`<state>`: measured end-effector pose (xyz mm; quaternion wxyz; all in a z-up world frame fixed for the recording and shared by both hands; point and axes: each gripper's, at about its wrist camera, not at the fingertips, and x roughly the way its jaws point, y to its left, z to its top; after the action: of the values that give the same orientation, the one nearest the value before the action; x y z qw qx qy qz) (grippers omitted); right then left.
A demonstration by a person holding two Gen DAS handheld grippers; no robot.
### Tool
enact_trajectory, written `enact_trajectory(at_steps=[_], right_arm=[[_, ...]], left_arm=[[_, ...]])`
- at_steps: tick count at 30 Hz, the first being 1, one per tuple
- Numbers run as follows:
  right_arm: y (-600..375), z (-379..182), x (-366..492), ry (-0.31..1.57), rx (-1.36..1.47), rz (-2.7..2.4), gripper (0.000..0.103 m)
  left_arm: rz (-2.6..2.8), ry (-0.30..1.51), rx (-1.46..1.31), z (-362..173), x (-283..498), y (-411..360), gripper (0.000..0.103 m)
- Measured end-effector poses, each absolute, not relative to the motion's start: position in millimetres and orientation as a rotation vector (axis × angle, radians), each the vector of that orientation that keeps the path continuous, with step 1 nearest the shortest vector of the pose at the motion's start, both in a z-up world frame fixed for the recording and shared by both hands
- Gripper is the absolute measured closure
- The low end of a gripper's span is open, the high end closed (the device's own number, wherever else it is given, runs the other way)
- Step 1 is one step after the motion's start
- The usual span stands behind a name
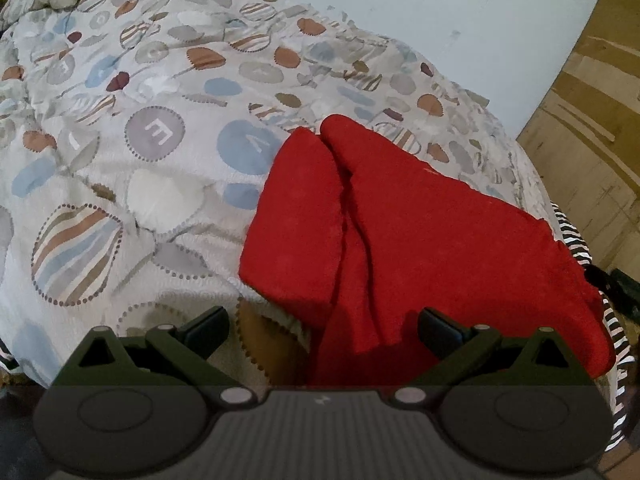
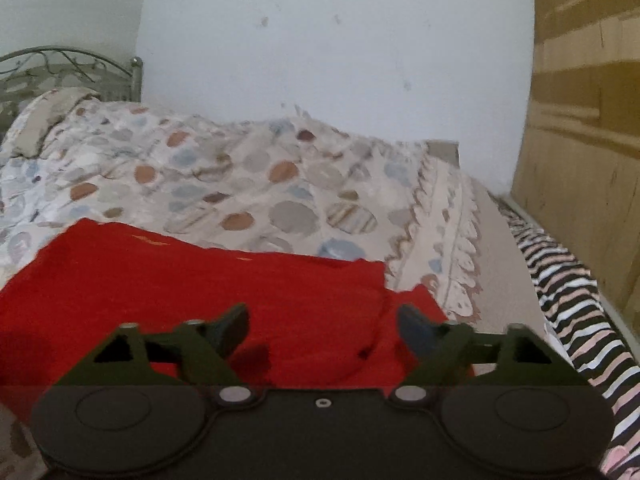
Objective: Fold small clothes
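A red garment lies on the patterned bedspread, partly folded, with an overlapping flap down its middle. My left gripper is open and empty just above the garment's near edge, its jaws spread wide on either side of a hanging fold. In the right wrist view the same red garment spreads out flat below. My right gripper is open and empty, low over the garment's near right part, beside a small fold at its edge.
A black-and-white striped sheet runs along the bed's right side. A wooden wardrobe stands to the right and a pale wall behind. A metal headboard and a pillow are far left.
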<state>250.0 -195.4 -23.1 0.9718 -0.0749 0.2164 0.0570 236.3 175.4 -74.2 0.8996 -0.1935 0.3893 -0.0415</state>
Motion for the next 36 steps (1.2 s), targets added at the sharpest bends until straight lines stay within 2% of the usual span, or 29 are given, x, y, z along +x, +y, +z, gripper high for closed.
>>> enact_trajectory(at_steps=[4, 12, 18, 31, 36], right_arm=[[-168.1, -25.9, 226.0, 0.378, -0.191, 0.130, 0.001], [-129.8, -57.2, 207.5, 0.344, -0.303, 0.094, 0.001], [-133.3, -85.0, 198.6, 0.316, -0.267, 0.060, 0.001], [-134.2, -93.9, 193.1, 0.272, -0.254, 0.040, 0.001], [-133.7, -94.4, 192.4, 0.265, -0.260, 0.036, 0.001]], left_arm=[[-0.073, 0.824, -0.421, -76.7, 238.2, 177.2, 0.001], [-0.057, 0.830, -0.446, -79.4, 239.5, 179.9, 0.001], [-0.049, 0.837, -0.434, -80.4, 241.4, 177.5, 0.001], [-0.048, 0.834, -0.431, -80.7, 242.0, 177.3, 0.001], [-0.018, 0.762, -0.422, -77.4, 245.8, 180.2, 0.001]])
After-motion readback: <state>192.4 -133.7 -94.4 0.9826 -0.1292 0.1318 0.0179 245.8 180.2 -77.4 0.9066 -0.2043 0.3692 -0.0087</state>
